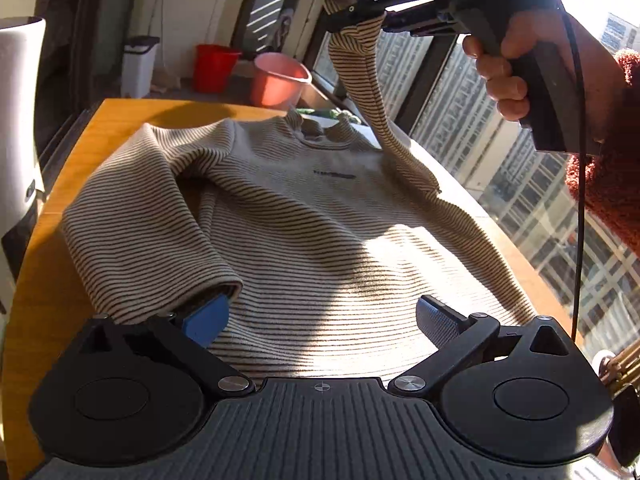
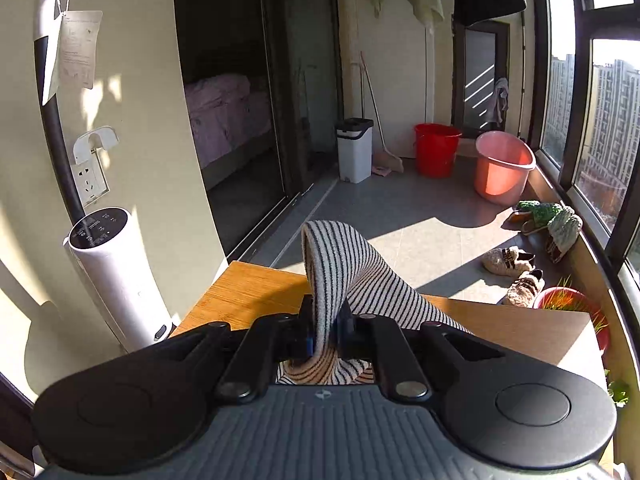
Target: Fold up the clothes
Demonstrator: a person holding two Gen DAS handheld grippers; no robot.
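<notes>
A beige sweater point(image 1: 300, 216) with thin dark stripes lies chest-up on the wooden table point(image 1: 48, 280). Its left sleeve is folded inward, and the cuff point(image 1: 216, 292) rests against the blue pad of my left gripper point(image 1: 320, 322). That gripper hovers over the hem, wide open, with nothing pinched. High at the upper right, a hand holds my right gripper point(image 1: 344, 16), shut on the other sleeve point(image 1: 360, 80), which hangs lifted off the table. In the right wrist view the striped sleeve point(image 2: 340, 272) loops up out of the closed right gripper point(image 2: 324, 332) above the table point(image 2: 248, 292).
A white tower appliance point(image 2: 116, 280) stands left of the table. On the floor beyond it are a pink bucket point(image 2: 502, 168), a red bucket point(image 2: 436, 148) and a white bin point(image 2: 354, 148). Slippers point(image 2: 520, 268) and a potted plant point(image 2: 572, 300) line the window on the right.
</notes>
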